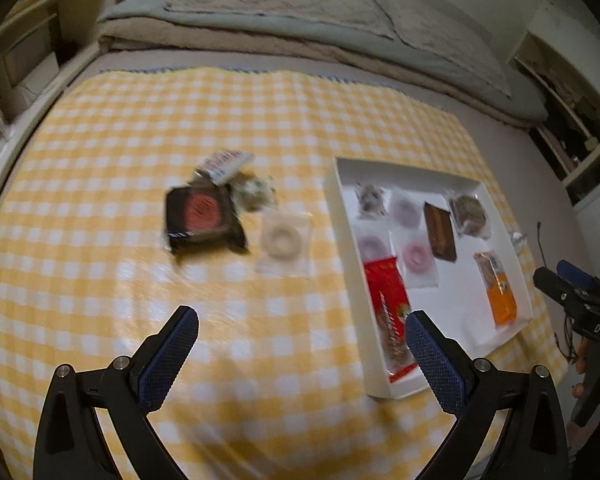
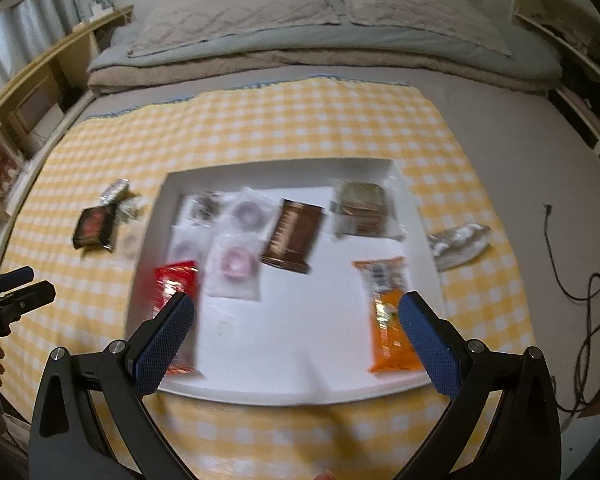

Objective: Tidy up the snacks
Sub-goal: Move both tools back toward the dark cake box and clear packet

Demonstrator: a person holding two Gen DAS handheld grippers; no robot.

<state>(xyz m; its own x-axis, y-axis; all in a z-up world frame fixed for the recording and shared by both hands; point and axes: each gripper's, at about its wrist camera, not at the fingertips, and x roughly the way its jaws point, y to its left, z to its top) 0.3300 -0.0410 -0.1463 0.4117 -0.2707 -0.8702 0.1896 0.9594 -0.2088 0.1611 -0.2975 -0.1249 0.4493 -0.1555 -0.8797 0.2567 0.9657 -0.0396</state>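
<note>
My left gripper [image 1: 302,330] gapes empty over the yellow checked cloth [image 1: 140,120]; my right gripper [image 2: 296,316] gapes empty above the white shallow cardboard tray [image 2: 284,394]; black square snack packet [image 1: 202,216] at eleven o'clock.

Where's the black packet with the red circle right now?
Outside the white tray, to its left on the checked cloth, the black packet touches the clear-wrapped ring snack.
</note>
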